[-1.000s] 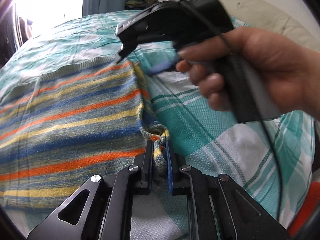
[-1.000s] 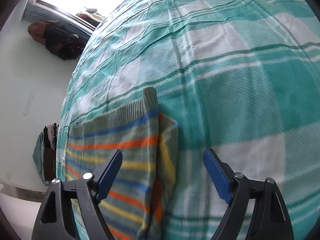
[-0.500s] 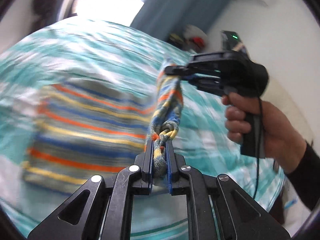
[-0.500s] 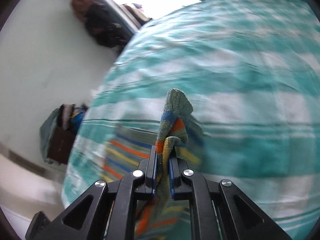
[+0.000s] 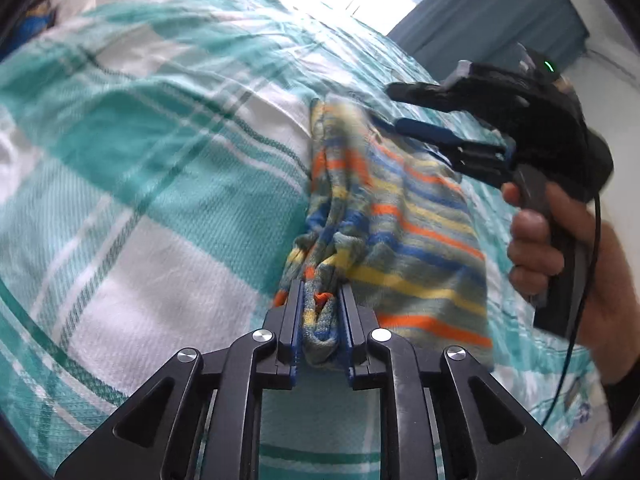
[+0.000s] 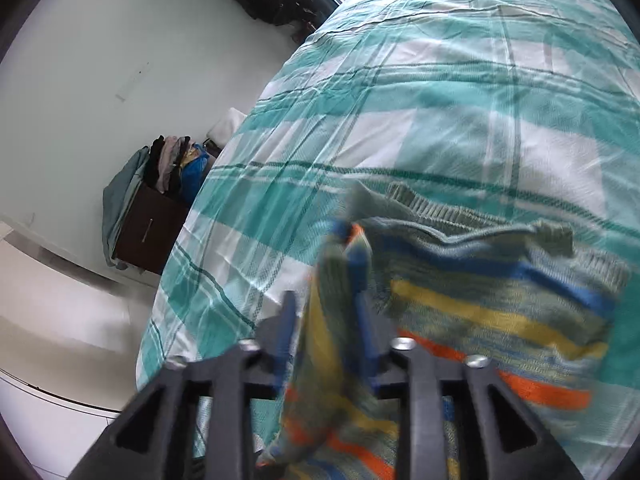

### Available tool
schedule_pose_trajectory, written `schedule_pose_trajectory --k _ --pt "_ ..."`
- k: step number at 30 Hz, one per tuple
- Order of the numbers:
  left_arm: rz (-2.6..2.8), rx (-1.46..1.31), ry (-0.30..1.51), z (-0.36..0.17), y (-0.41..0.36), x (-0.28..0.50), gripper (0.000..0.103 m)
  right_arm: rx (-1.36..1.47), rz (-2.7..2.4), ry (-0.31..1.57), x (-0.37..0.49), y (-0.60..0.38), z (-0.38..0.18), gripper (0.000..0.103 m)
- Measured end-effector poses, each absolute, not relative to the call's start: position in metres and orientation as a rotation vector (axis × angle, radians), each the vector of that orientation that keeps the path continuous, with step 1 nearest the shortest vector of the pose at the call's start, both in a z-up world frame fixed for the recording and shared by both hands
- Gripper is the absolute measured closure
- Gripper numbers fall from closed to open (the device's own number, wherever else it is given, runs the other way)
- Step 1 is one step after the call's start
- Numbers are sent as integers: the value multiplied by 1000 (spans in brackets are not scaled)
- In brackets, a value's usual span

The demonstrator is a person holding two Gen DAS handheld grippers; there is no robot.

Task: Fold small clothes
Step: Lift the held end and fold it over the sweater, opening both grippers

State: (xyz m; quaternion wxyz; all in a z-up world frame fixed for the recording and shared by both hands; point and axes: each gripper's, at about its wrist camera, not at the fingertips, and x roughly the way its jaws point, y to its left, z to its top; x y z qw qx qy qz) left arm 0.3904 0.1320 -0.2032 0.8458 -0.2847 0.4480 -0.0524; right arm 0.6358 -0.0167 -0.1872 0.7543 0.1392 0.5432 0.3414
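Left gripper (image 5: pixel 319 312) clamped on bunched corner of striped knit garment (image 5: pixel 404 216), bottom centre of frame. Garment runs up-frame from it, long axis toward right gripper (image 5: pixel 424 130) at upper right. Right gripper (image 6: pixel 324 320) has fabric between its fingers, gap looks slightly parted (blurred, grip uncertain). Rest of garment lies on teal plaid bedspread (image 5: pixel 160 184). Likely next: lay held edge flat.

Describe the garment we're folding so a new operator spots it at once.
Start from the bed sheet, a teal and white check that fills both views. On it lies a small knitted sweater, one end bunched in the left gripper, the far end by the right gripper. Its orange, yellow and blue stripes on grey-green knit set it apart from the sheet.
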Motion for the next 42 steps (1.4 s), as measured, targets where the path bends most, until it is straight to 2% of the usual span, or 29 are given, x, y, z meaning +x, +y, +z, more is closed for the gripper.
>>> schedule_pose_trajectory --k 1,2,4,6,7,8,9,10,12,13,15,16,18,20,21,22,24,26,27,28,30,32,34,35,36,38,40,41,42 --pt "-113 -601 942 -201 134 388 74 328 743 1165 631 -28 -182 64" --pt "-89 -581 937 -195 135 385 54 337 737 1145 627 -40 -175 64" --pt "-73 -575 896 -187 139 379 42 276 728 1087 604 -67 -156 64" --pt "-81 -570 888 -186 140 379 42 133 717 1039 567 -85 -142 64" --pt "-84 -562 901 -188 139 381 52 76 712 1024 546 -90 -142 64" --pt "-92 -559 918 -194 138 388 71 53 711 1022 530 -94 -145 64" --pt "-96 -551 938 -200 138 393 78 37 718 1043 511 -96 -157 64" --pt "-96 -537 970 -205 136 397 82 13 719 1084 497 -93 -175 64" --pt "-93 -518 983 -200 140 395 81 -91 690 1177 474 -83 -219 64" --pt "-81 -498 987 -195 142 394 77 -130 682 1140 465 -82 -222 64" --pt "-53 -441 950 -173 148 388 58 -160 680 1067 457 -80 -205 63" --pt "-58 -413 914 -159 149 388 45 -133 692 1041 459 -83 -191 63" --pt "-110 -345 868 -140 143 406 42 -102 702 967 468 -89 -168 63" --pt "-158 -246 891 -137 124 443 29 -116 686 931 488 -88 -152 63" --pt "-174 -209 922 -144 116 462 25 -118 688 931 501 -87 -150 63" --pt "-183 -169 981 -158 106 488 28 -112 696 944 517 -85 -152 63" --pt "-166 -163 1085 -190 105 520 86 -55 714 1039 547 -83 -176 63" --pt "-179 -248 1120 -208 116 533 90 51 721 1244 583 -86 -223 67" --pt "-190 -284 1110 -209 122 534 90 105 706 1279 595 -92 -233 84" --pt "-202 -296 1095 -207 126 532 90 159 688 1271 606 -100 -227 89" --pt "-216 -274 1068 -202 125 526 88 212 688 1181 616 -112 -203 89" --pt "-224 -255 1055 -204 124 525 82 234 666 1069 630 -120 -180 83" --pt "-214 -276 1056 -207 127 527 74 264 619 1091 650 -120 -187 74" --pt "-198 -303 1057 -209 132 526 61 275 604 1162 662 -115 -205 68" --pt "-181 -321 1059 -207 137 522 55 263 575 1260 672 -111 -230 69" --pt "-157 -365 1059 -199 145 515 47 215 509 1276 673 -107 -244 83" --pt "-125 -352 1043 -186 149 504 33 155 472 1193 657 -105 -220 82" --pt "-105 -340 1026 -177 153 493 23 129 467 1129 640 -105 -202 80" --pt "-95 -328 1006 -169 155 480 18 109 482 1069 618 -106 -185 77"
